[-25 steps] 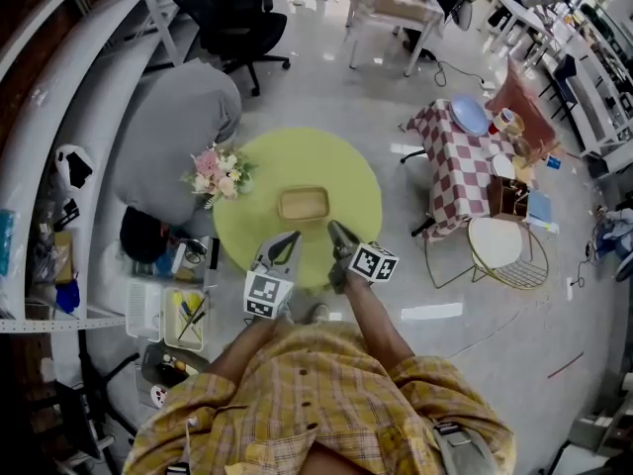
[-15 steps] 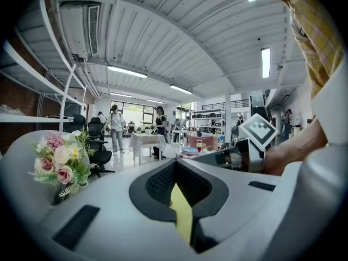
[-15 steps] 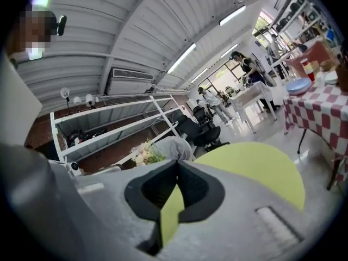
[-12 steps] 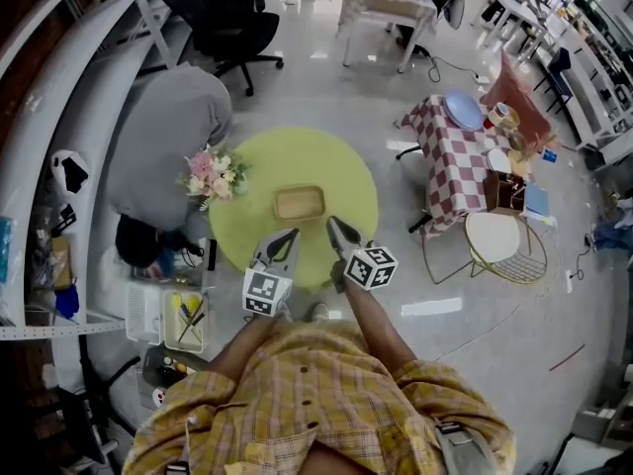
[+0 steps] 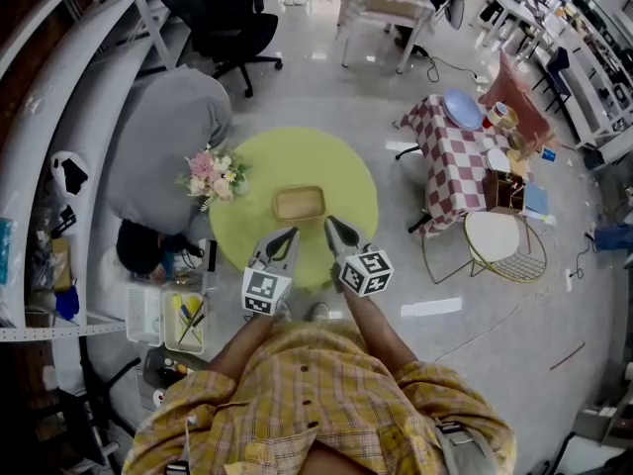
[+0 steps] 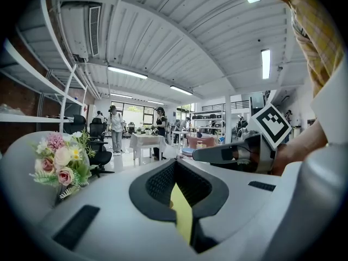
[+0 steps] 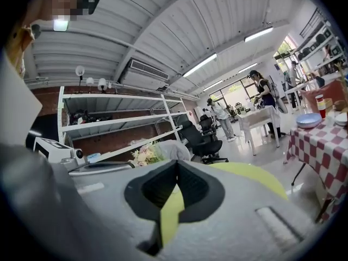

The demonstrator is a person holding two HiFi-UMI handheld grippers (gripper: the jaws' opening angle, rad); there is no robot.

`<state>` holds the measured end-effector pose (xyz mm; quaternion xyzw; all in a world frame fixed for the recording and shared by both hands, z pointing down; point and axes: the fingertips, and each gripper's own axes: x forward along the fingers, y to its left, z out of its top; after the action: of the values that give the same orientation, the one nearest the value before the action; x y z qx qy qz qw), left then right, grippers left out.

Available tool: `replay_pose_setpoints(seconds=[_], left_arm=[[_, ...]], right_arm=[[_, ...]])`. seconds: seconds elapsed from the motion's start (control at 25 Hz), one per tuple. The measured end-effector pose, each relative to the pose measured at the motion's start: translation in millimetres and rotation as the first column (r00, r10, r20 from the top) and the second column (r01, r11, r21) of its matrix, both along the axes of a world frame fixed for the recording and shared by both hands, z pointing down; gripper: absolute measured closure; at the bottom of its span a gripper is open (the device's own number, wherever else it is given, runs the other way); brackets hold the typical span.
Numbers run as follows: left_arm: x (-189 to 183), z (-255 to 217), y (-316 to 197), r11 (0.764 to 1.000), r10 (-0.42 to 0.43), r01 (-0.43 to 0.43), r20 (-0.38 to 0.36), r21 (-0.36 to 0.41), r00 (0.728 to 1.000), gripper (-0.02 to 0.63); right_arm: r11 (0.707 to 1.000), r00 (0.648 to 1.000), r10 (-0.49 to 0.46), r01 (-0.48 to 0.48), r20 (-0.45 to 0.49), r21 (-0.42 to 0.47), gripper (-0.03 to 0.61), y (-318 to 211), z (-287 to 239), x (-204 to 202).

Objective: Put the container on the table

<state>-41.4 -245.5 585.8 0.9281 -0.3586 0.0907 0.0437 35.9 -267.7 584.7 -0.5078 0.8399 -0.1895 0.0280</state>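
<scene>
A shallow tan container (image 5: 300, 203) sits near the middle of the round yellow-green table (image 5: 346, 181), and nothing is gripping it. My left gripper (image 5: 287, 237) and right gripper (image 5: 331, 228) hover side by side over the table's near edge, short of the container. Both are shut and hold nothing. In the left gripper view the jaws (image 6: 175, 162) meet at the tip, with a sliver of yellow table showing below and the right gripper (image 6: 198, 154) off to the right. The right gripper (image 7: 177, 163) looks the same in its own view. Neither gripper view shows the container.
A pink flower bouquet (image 5: 213, 174) stands on the table's left edge, next to a grey covered shape (image 5: 168, 137). To the right are a checkered side table (image 5: 460, 161) and a wire chair (image 5: 499, 250). White bins (image 5: 173, 315) lie on the floor at the near left. People stand in the distance.
The right gripper has drifted slightly to the left, toward the left gripper. The container and the left gripper have stayed where they were.
</scene>
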Motion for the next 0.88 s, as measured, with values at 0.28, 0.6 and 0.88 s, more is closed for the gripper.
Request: replay_pose_setpoints(seconds=[0.28, 0.6, 0.88], left_arm=[[-4, -5, -5, 1.0, -0.025, 0.025, -0.023, 0.0, 0.999, 0.607], [-9, -6, -4, 0.999, -0.033, 0.033, -0.024, 0.001, 0.999, 0.607], [-12, -9, -4, 0.999, -0.036, 0.036, -0.028, 0.004, 0.999, 0.607]], right_arm=[[0.996, 0.995, -0.006, 0.015, -0.099, 0.087, 0.58, 2, -20, -5], [0.994, 0.993, 0.0, 0.012, -0.116, 0.107, 0.58, 6, -23, -6], [0.993, 0.994, 0.008, 0.005, -0.11, 0.115, 0.58, 7, -26, -7]])
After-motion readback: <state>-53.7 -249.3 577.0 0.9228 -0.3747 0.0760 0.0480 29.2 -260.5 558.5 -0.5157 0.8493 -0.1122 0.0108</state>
